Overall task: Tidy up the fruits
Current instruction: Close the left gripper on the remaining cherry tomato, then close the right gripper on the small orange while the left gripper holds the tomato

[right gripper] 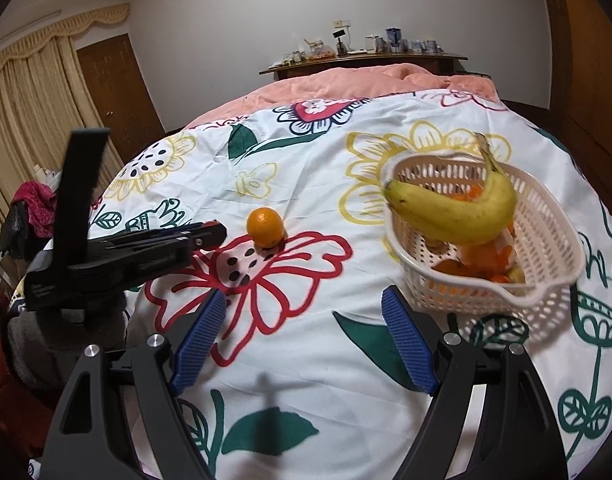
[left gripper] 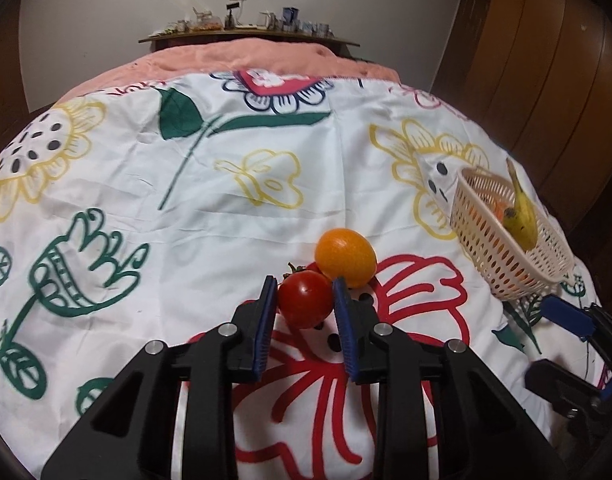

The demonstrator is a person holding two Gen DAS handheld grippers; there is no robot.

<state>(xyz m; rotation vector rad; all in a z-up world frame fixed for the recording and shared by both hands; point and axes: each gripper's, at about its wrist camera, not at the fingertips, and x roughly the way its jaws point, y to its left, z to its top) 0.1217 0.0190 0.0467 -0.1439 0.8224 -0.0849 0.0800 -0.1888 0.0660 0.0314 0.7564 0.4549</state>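
My left gripper [left gripper: 305, 292] is shut on a red tomato [left gripper: 305, 299], its blue pads against both sides, just above the flowered cloth [left gripper: 226, 184]. An orange [left gripper: 345, 257] sits right behind the tomato; it also shows in the right wrist view [right gripper: 265, 221]. A white plastic basket [left gripper: 501, 256] at the right holds a banana [left gripper: 521, 212] and orange fruit. In the right wrist view the basket [right gripper: 545, 248] with the banana [right gripper: 457, 212] is ahead to the right. My right gripper [right gripper: 304, 312] is open and empty over the cloth [right gripper: 306, 360]. The left gripper [right gripper: 202, 236] shows from the side; the tomato is hidden there.
The cloth covers a bed with a pink blanket [left gripper: 266, 60] at the far end. A wooden shelf [right gripper: 361, 60] with small items stands behind it. Curtains [right gripper: 22, 112] and a door [right gripper: 118, 84] are at the left, a wooden wardrobe [left gripper: 545, 60] at the right.
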